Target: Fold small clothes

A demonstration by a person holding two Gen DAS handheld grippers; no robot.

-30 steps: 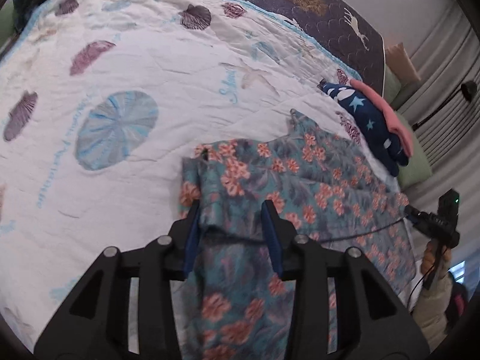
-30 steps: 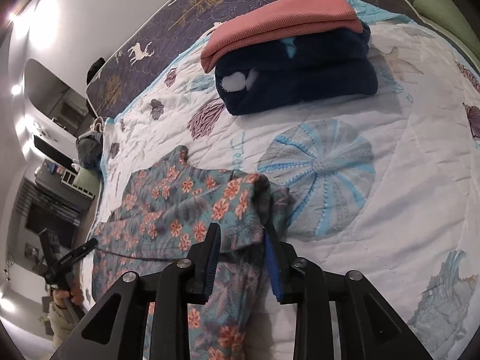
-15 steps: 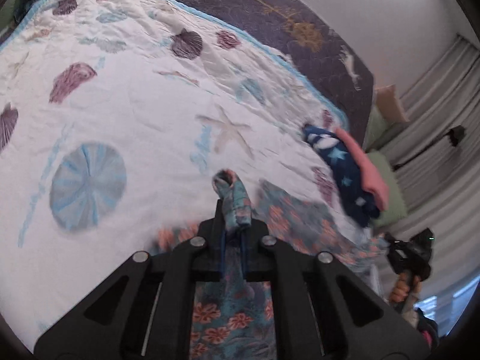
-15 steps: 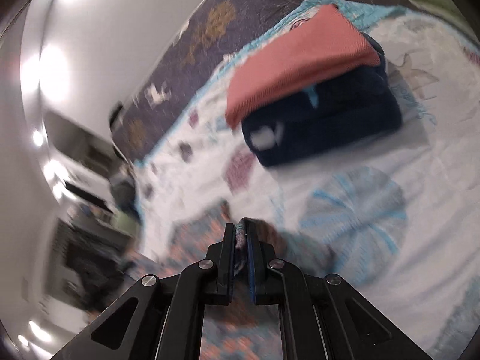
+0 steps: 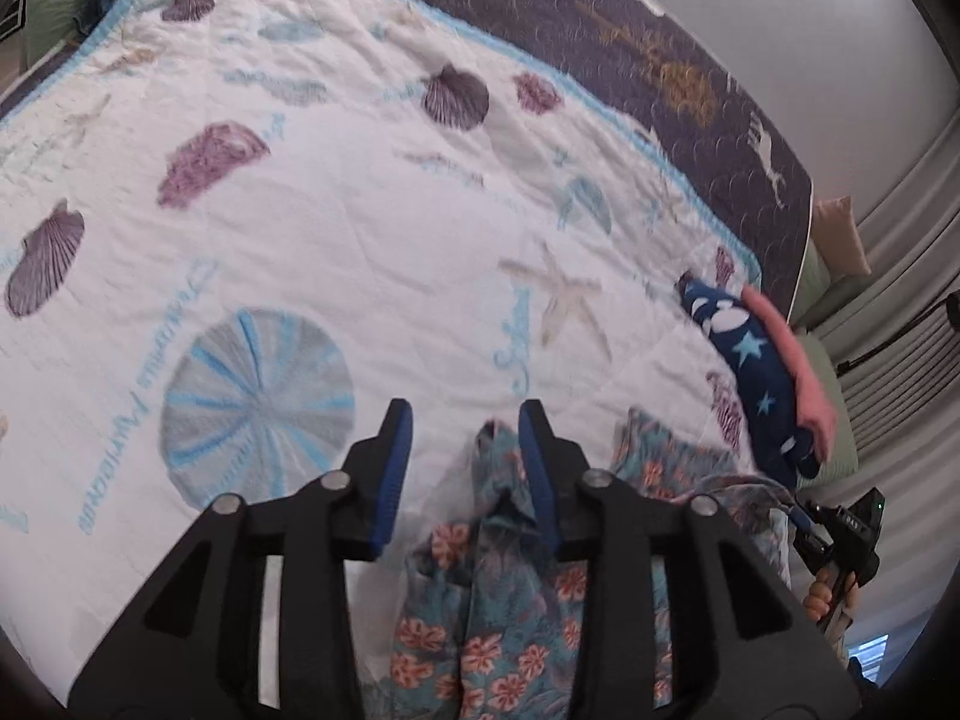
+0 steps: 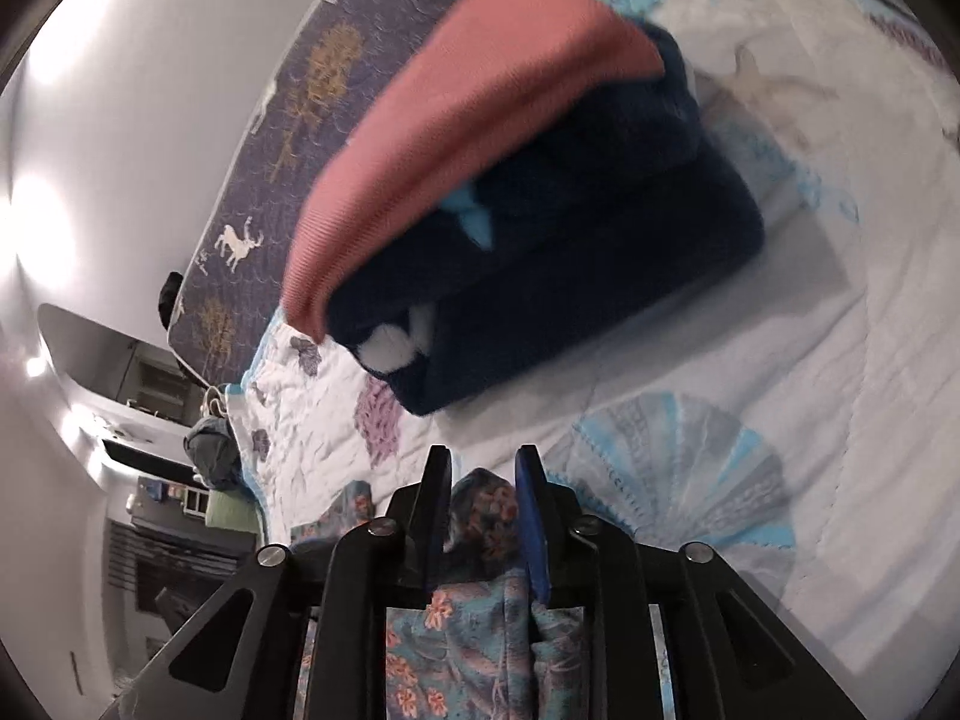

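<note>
Floral garment (image 5: 498,618) between both tools' jaws

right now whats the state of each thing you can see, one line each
floral garment: partly folded, bunched edge up between the fingers of both grippers
left gripper: jaws opening, cloth against one finger only
right gripper: jaws opening, cloth bunched in the gap
navy star garment: folded, lying on the quilt
pink garment: folded, stacked on the navy one
quilt: spread flat, slightly wrinkled
</note>
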